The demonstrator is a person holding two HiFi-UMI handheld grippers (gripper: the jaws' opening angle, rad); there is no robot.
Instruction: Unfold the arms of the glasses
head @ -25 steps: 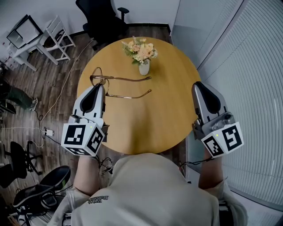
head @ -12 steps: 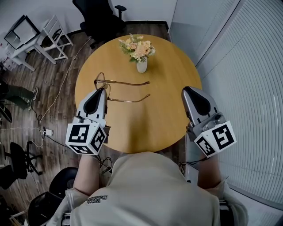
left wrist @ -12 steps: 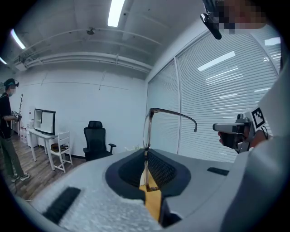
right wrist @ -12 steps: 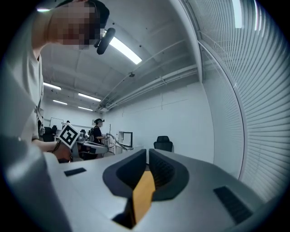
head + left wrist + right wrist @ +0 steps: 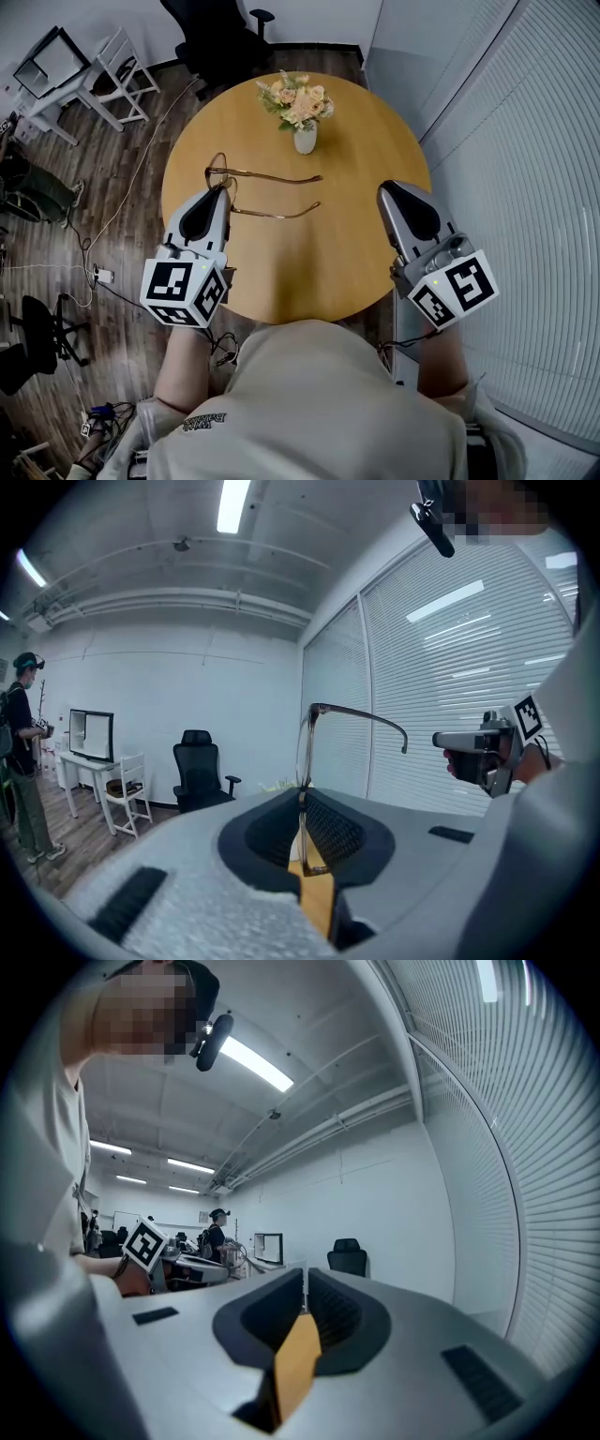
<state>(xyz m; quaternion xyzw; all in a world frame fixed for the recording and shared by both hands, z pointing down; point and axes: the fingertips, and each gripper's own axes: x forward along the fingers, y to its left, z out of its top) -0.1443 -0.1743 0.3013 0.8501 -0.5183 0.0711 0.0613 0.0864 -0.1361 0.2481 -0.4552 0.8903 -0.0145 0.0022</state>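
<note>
On the floor at far left, away from the round wooden table (image 5: pixel 309 267), stand a white chair (image 5: pixel 117 80) and a white desk; a black office chair (image 5: pixel 211 37) is beyond the table's far edge.

My left gripper (image 5: pixel 218 191) is over the left part of the table, and its jaws are pinched on the front of the glasses (image 5: pixel 246 192). In the left gripper view the rim stands edge-on in the narrow slit between my two pads and rises above them. One temple arm (image 5: pixel 366 716) curves off to the right from the top. From above, both arms lie swung out from the front and point to the right, one beyond the other, their tips apart. I cannot tell whether the glasses touch the wood.

Past the arms, toward the far edge, sits a white vase of flowers (image 5: pixel 302 111), near the farther arm but not touching it.

My right gripper (image 5: pixel 386 191) hangs over the table's right edge, well apart from the arm tips. Its jaws are pressed together with nothing between them; only a wedge of table shows below the slit. A wall of slatted blinds (image 5: pixel 534 187) runs down the right.
</note>
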